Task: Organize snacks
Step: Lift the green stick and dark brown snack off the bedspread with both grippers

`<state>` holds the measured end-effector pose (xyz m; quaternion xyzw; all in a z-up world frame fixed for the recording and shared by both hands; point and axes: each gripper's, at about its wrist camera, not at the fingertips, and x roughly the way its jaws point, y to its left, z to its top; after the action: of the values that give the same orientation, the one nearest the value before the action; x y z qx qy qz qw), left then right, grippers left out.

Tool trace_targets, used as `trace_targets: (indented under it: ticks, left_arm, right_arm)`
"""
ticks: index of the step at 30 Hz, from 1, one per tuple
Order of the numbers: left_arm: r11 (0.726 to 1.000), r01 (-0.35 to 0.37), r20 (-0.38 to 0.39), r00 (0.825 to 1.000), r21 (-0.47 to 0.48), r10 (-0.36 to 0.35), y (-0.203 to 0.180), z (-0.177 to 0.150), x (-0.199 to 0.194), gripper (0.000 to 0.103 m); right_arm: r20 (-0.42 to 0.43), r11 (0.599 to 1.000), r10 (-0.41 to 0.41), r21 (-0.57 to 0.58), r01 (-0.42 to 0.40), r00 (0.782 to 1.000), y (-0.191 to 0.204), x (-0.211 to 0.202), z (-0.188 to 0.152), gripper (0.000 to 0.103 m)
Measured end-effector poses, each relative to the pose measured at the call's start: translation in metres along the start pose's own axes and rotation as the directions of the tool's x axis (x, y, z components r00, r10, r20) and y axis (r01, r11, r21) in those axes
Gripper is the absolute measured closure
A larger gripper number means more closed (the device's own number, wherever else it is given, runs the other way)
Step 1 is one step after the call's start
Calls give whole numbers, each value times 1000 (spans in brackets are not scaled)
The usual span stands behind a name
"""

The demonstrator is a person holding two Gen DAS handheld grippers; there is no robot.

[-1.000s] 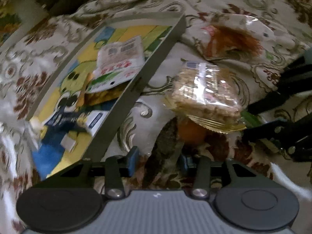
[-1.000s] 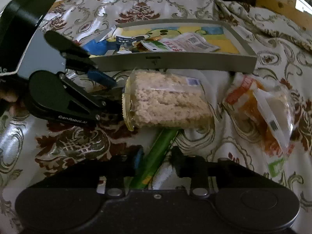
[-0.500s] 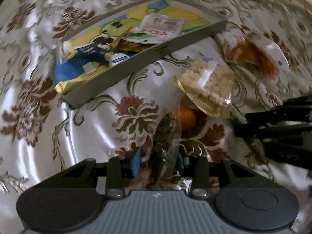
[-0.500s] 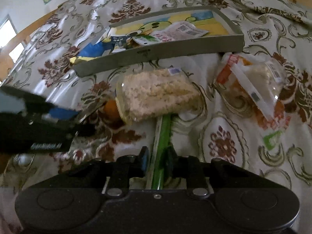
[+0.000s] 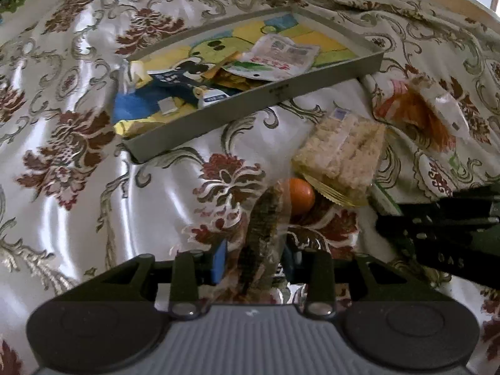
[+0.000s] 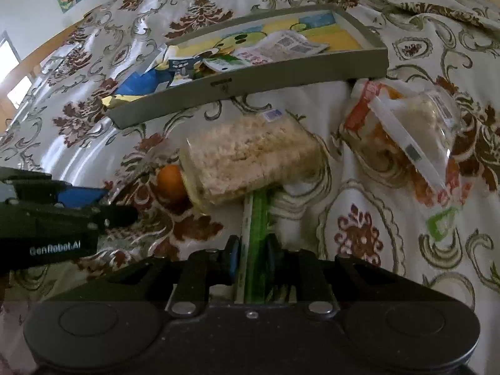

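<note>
Two snacks are gripped at once: the left gripper (image 5: 253, 262) has its jaws pinched on a clear packet of dark seaweed-like strips (image 5: 262, 225), and the right gripper (image 6: 253, 259) has its jaws closed on a slim green stick pack (image 6: 257, 218). Both packets look lifted just off the floral bedspread (image 5: 78, 187), though I cannot tell for certain whether either touches it. The grey tray (image 6: 250, 84) lies at about 12 o'clock in the right wrist view and near 11 o'clock in the left one, already holding a white sachet (image 5: 278, 57) and a dark blue packet (image 5: 178, 81). Between grippers and tray sit a bag of puffed rice cake (image 6: 250, 156), an orange ball-shaped sweet (image 6: 170, 181) touching its end, and at 2 o'clock an orange-and-clear bag (image 6: 403, 137) beside the tray corner. The step in hand appears to be the carry to the tray. Next, each arm likely needs to rise over the rice cake bag and the tray's near wall, then release over bare tray floor, one at a time so the grippers do not collide.
</note>
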<state>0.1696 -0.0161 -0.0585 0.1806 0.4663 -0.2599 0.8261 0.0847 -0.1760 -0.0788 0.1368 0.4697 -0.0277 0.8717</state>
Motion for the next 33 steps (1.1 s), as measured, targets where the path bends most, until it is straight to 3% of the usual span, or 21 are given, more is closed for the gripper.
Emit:
trace_targets:
  ticks: [18, 25, 33]
  left_arm:
    - [978, 64, 38, 998, -197, -57, 11, -22, -38, 64]
    - [975, 76, 82, 995, -209, -60, 11, -15, -49, 64]
    - [967, 91, 171, 984, -238, -51, 17, 27, -49, 65]
  right_arm:
    - [-66, 988, 120, 107, -113, 991, -11, -37, -22, 84]
    - [-9, 986, 135, 102, -134, 991, -14, -56, -18, 84]
    - [98, 988, 150, 25, -153, 984, -11, -65, 27, 84]
